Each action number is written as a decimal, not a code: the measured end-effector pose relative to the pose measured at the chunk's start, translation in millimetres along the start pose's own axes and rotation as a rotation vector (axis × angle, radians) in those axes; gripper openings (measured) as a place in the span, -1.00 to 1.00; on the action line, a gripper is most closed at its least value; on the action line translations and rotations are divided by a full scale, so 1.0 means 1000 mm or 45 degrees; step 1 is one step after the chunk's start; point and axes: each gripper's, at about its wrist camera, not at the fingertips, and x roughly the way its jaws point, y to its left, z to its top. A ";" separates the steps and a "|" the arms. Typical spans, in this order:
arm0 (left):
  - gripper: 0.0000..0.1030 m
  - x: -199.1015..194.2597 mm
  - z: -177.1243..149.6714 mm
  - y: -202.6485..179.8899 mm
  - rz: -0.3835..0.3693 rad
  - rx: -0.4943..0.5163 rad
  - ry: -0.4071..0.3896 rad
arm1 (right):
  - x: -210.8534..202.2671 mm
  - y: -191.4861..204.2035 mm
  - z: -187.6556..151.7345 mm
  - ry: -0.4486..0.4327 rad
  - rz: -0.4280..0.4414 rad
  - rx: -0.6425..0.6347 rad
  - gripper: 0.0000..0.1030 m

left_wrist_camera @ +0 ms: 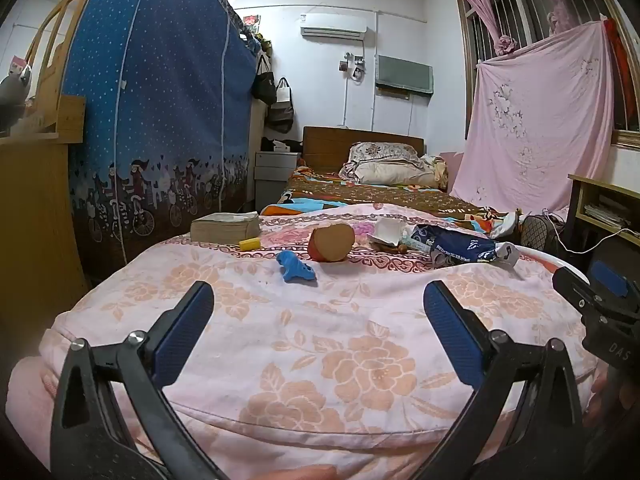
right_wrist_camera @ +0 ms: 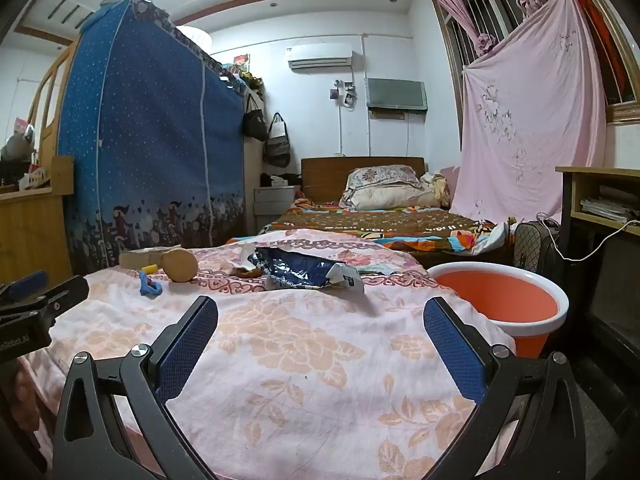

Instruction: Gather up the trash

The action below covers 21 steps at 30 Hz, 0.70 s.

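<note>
While both grippers' jaws gape empty, a crinkled foil wrapper [right_wrist_camera: 304,274] lies on floral quilt [right_wrist_camera: 304,360] — round tub [right_wrist_camera: 560,300] beside.

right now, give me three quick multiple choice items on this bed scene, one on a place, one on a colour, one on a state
1. Where does the round orange plastic tub with a white rim stand?
A. beside the bed, at its right edge
B. on the pillow
C. on the thick book

2. What colour is the small plastic toy on the pink floral quilt?
A. green
B. blue
C. red

3. How is the right tool?
A. shut on the dark blue crumpled snack wrapper
B. shut, empty
C. open, empty

Key: 1 A, the tub sits off the quilt's right edge; 2 B, the toy is plainly blue; 3 C, its fingers stand wide apart over bare quilt.
</note>
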 end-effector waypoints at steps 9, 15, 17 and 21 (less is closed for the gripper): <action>0.78 0.000 0.000 0.000 0.000 -0.002 0.004 | -0.001 0.000 0.000 -0.006 -0.001 -0.002 1.00; 0.78 0.000 0.000 0.000 -0.002 -0.002 0.002 | -0.001 -0.001 0.000 -0.008 0.000 0.000 1.00; 0.78 -0.001 0.001 0.000 -0.003 -0.002 0.001 | -0.001 -0.001 0.000 -0.011 0.001 0.003 1.00; 0.78 0.000 0.001 0.000 -0.004 -0.002 0.004 | -0.001 0.000 0.004 -0.011 0.001 0.006 1.00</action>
